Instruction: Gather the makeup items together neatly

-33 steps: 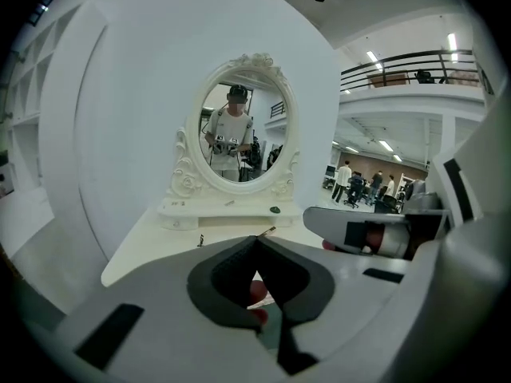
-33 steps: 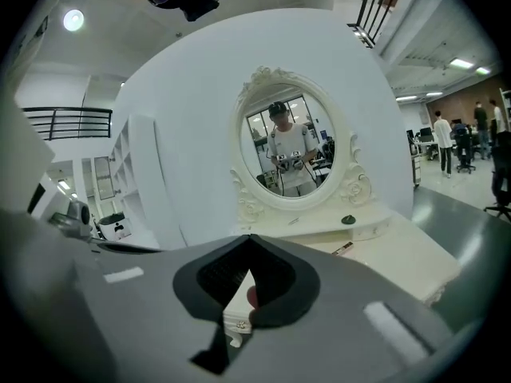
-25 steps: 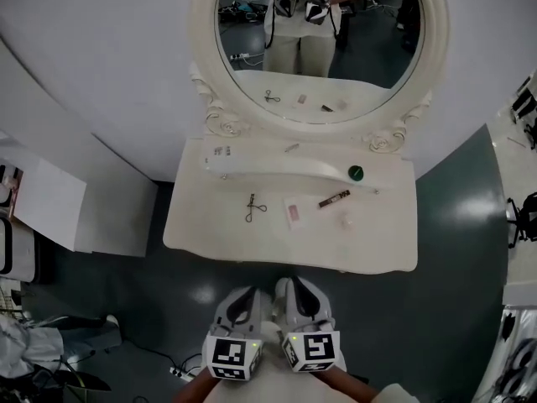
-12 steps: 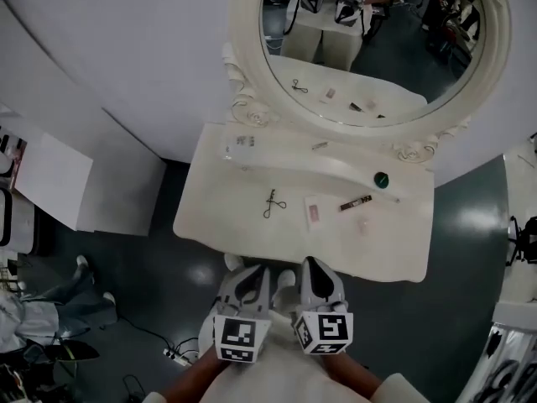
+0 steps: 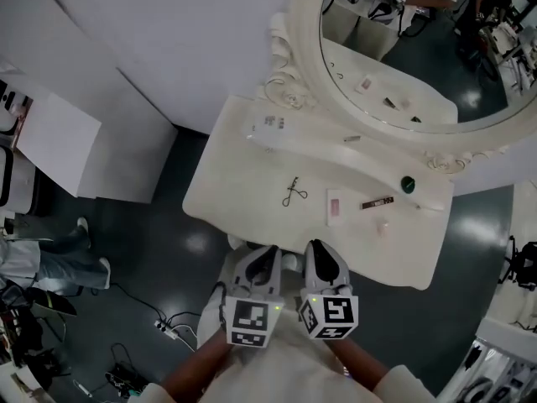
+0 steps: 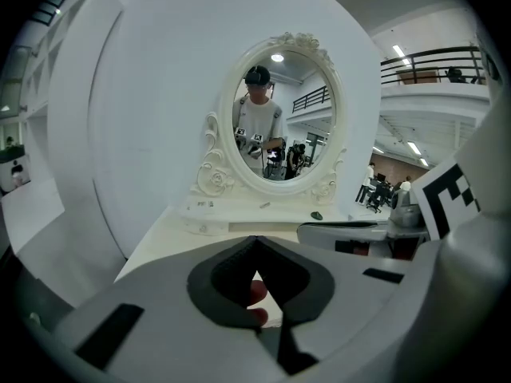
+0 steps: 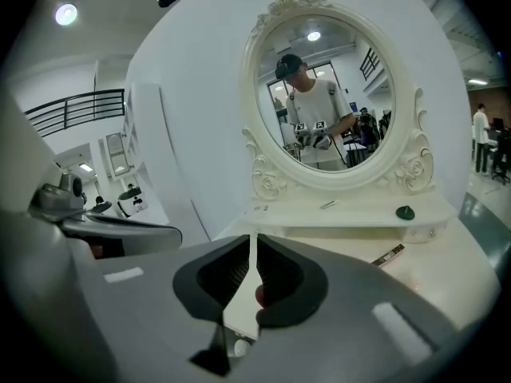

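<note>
Near the six o'clock edge of the worktop (image 5: 247, 212), seen from the head view, both grippers are hovering side by side, short of every item. The left gripper (image 5: 258, 259) is holding its jaws pressed together on nothing, and the right gripper (image 5: 319, 254) is likewise closed and empty.

The makeup items are lying well apart: an eyelash curler (image 5: 294, 193) at twelve o'clock from the grippers, and a pink palette (image 5: 335, 206), a dark stick (image 5: 377, 201) and a small pale piece (image 5: 383, 227) spreading toward one and two o'clock. A green round cap (image 5: 408, 184) is sitting on the raised shelf under the mirror (image 5: 419, 49).

This is looking like the approach, with gathering not yet begun. The next move is probably calling for one pair of jaws to part and reach forward and down onto a single item.

Both grippers are pointing toward the mirror and tilting somewhat downward, marker cubes toward the person.
</note>
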